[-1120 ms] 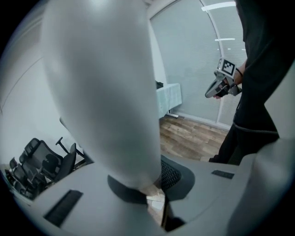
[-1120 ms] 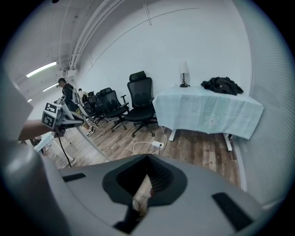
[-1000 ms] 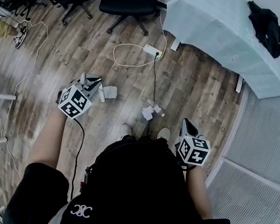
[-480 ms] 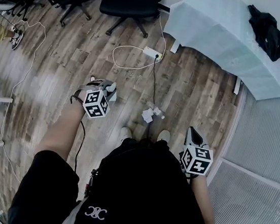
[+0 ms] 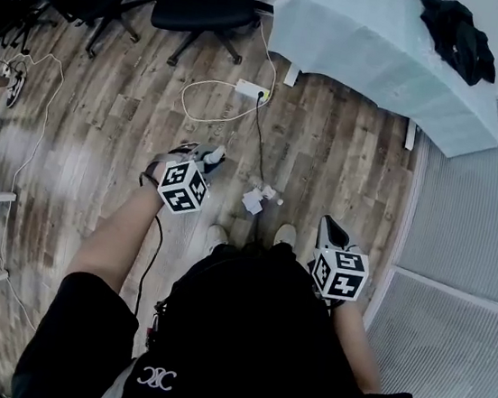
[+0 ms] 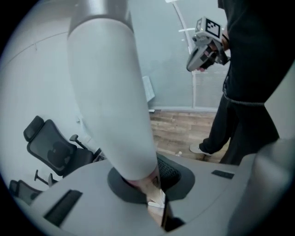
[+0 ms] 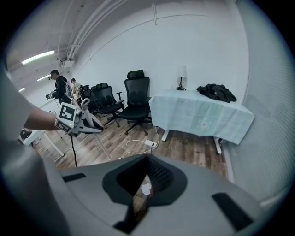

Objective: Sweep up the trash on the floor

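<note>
Crumpled white paper trash lies on the wood floor just ahead of my shoes. My left gripper hovers just left of it, shut on a white broom handle that fills the left gripper view. From the right gripper view the same handle runs down to the floor below the left gripper. My right gripper hangs at my right side with its jaws shut and nothing held. Its own view shows the trash through the hollow between the jaws. The broom head is hidden.
A table with a pale green cloth and a black garment stands at the far right. Black office chairs line the back. A power strip with a looped white cable lies on the floor. A person stands far left.
My left gripper has carried the handle rightwards, closer to the paper trash. The right gripper has hardly moved. The head view has shifted a little.
</note>
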Action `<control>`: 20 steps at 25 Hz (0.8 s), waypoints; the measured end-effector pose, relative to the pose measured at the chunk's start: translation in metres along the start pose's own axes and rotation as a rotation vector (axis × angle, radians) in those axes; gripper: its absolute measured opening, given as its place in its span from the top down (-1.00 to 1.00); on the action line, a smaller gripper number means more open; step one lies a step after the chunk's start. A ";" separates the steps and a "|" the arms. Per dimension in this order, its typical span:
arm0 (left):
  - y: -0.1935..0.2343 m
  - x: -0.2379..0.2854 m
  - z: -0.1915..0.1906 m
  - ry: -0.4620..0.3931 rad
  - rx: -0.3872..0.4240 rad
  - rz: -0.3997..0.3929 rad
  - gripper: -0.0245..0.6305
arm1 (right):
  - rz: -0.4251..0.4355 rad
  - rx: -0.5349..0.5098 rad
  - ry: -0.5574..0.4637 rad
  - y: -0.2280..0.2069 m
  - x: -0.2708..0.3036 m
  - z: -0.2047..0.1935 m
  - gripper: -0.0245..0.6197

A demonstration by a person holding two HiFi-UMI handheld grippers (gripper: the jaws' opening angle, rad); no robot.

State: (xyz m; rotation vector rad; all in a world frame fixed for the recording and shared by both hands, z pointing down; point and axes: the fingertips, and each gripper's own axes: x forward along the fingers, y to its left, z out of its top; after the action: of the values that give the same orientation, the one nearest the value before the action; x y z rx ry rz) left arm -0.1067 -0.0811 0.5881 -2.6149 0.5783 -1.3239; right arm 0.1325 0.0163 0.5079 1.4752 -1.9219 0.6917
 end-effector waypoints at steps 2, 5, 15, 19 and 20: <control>0.011 -0.002 0.019 -0.048 -0.091 0.030 0.87 | 0.005 0.009 -0.003 -0.004 0.002 0.001 0.89; 0.015 -0.002 0.045 -0.105 -0.173 0.041 0.87 | 0.008 0.025 -0.009 -0.014 0.003 0.001 0.89; -0.022 0.007 0.137 -0.236 -0.221 -0.019 0.86 | 0.034 0.080 -0.021 -0.050 0.008 -0.005 0.89; -0.032 -0.006 0.180 -0.240 -0.142 -0.021 0.86 | 0.047 0.104 -0.028 -0.067 0.010 -0.006 0.89; -0.033 -0.010 0.189 -0.238 -0.124 -0.014 0.86 | 0.048 0.108 -0.032 -0.071 0.010 -0.006 0.89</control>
State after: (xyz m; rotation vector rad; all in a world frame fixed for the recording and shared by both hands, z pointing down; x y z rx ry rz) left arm 0.0482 -0.0543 0.4780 -2.8254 0.6227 -0.9877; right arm 0.2003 -0.0028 0.5222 1.5178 -1.9773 0.8098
